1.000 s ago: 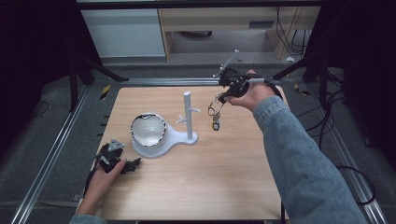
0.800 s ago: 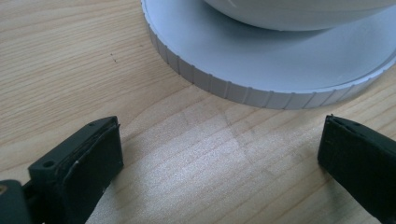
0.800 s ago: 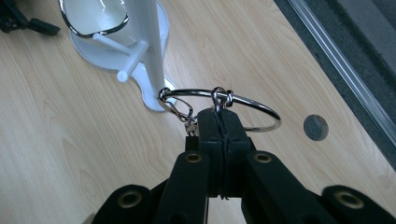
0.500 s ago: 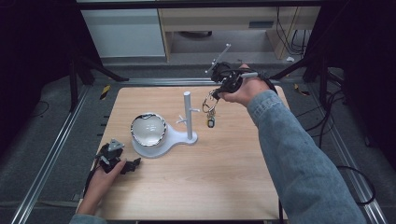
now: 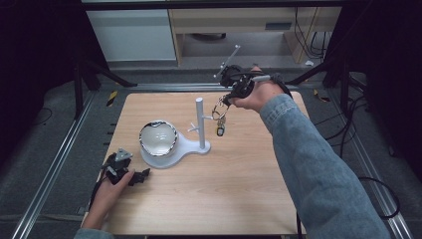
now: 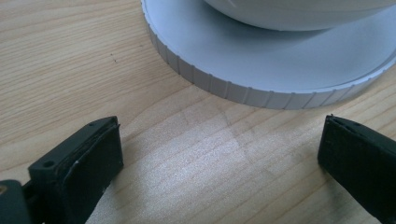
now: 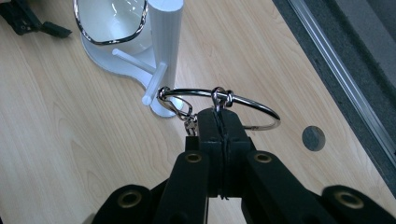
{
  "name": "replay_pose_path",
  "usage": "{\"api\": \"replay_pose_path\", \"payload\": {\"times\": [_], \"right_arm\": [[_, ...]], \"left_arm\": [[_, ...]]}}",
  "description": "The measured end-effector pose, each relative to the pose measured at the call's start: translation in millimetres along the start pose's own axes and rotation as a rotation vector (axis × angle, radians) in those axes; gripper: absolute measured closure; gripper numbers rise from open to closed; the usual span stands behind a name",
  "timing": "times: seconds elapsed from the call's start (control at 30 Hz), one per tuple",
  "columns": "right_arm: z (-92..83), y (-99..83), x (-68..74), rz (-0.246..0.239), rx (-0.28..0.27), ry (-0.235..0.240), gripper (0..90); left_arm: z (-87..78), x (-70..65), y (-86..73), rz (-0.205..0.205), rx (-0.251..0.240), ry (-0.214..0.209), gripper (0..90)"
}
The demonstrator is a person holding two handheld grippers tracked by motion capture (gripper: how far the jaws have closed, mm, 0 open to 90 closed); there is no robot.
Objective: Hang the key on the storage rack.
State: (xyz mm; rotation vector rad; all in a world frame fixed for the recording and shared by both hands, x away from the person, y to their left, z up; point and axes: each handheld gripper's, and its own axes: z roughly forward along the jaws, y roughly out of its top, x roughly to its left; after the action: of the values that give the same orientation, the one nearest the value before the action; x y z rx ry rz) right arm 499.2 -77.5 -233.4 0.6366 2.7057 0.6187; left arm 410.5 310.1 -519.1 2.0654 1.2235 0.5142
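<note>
A white stand point(image 5: 200, 124) rises from a round base point(image 5: 185, 147) that carries a shiny bowl point(image 5: 158, 138). Short pegs point(image 7: 154, 85) stick out of its post point(image 7: 163, 42). My right gripper point(image 5: 225, 101) hovers just right of the post, shut on a large metal key ring point(image 7: 261, 105), its jaws point(image 7: 219, 114) pinching the ring's top. A clasp and keys point(image 5: 220, 124) dangle below the ring, close to a peg. My left gripper point(image 5: 142, 174) rests on the table at the front left, open, its jaws point(image 6: 219, 154) facing the base's ribbed rim point(image 6: 261, 95) with nothing between them.
The wooden table point(image 5: 239, 189) has free room at the front and right. A small round hole point(image 7: 314, 138) lies near its right edge. Metal rails point(image 5: 54, 164) run along both sides. A cabinet point(image 5: 134, 30) stands beyond the table.
My right hand has carried the key ring left and slightly up, closer to the post. The left hand has stayed put.
</note>
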Motion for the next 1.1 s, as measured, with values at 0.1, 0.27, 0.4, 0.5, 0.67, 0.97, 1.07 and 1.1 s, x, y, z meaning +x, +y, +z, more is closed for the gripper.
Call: {"api": "replay_pose_path", "payload": {"times": [0.1,0.27,0.4,0.5,0.67,0.97,1.07,1.1], "right_arm": [[0.6,1.7,2.2,-0.001,-0.004,0.004,89.7],[-1.1,2.0,2.4,0.000,-0.005,0.000,89.6],[-4.3,-1.7,1.9,-0.006,-0.009,-0.003,89.7],[-9.0,-4.5,2.9,-0.003,-0.008,-0.009,89.7],[-15.9,-7.7,6.8,-0.007,-0.008,-0.006,89.7],[-10.5,-6.0,17.4,-0.035,0.003,0.019,89.7],[-4.4,-2.8,19.0,-0.044,0.014,0.026,89.7],[-3.0,-2.1,19.1,-0.043,0.017,0.028,89.7]], "left_arm": [[0.0,0.0,0.0,0.000,0.000,0.000,0.0],[0.0,0.0,0.0,0.000,0.000,0.000,0.0],[0.0,0.1,0.0,0.001,0.000,0.000,0.0],[0.0,0.1,0.0,0.001,0.000,0.000,0.0],[0.0,0.1,0.0,0.001,0.000,0.000,0.0],[0.0,0.0,0.0,0.000,0.000,0.000,0.0],[0.0,0.1,0.0,0.001,0.000,0.000,0.0],[0.0,0.1,0.0,0.001,0.000,0.000,0.0]]}}
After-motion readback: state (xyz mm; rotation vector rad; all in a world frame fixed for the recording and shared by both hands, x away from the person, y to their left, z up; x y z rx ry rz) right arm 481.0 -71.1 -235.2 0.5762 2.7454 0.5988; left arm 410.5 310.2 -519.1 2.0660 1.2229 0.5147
